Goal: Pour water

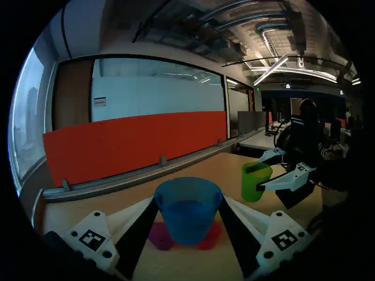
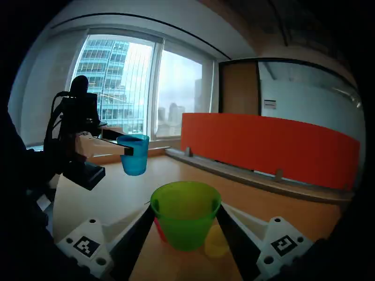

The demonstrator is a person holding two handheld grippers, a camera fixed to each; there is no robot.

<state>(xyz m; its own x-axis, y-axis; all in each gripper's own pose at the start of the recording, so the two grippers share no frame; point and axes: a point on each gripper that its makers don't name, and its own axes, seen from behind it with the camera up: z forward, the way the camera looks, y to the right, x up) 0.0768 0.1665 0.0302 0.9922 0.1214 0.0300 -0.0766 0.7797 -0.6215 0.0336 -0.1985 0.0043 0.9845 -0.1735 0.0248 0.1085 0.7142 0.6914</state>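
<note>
No pouring yet, I'd say: both cups are upright and well apart above the worktop (image 1: 225, 168). The left hand-held gripper (image 1: 188, 206) clamps the translucent blue cup (image 1: 188, 216), part-filled with water (image 1: 188, 229). The right hand-held gripper (image 2: 186, 210) clamps the green cup (image 2: 186, 227), which looks empty. Tilting is still to do.

green cup (image 2: 186, 216) — between right tongs (image 2: 186, 210)

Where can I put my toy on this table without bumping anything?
Bare wooden tabletop stretches between the green plastic cup and the orange divider panel, and also toward the blue plastic cup. It is crowded right below the green cup, where a red piece and a yellow piece lie.
</note>
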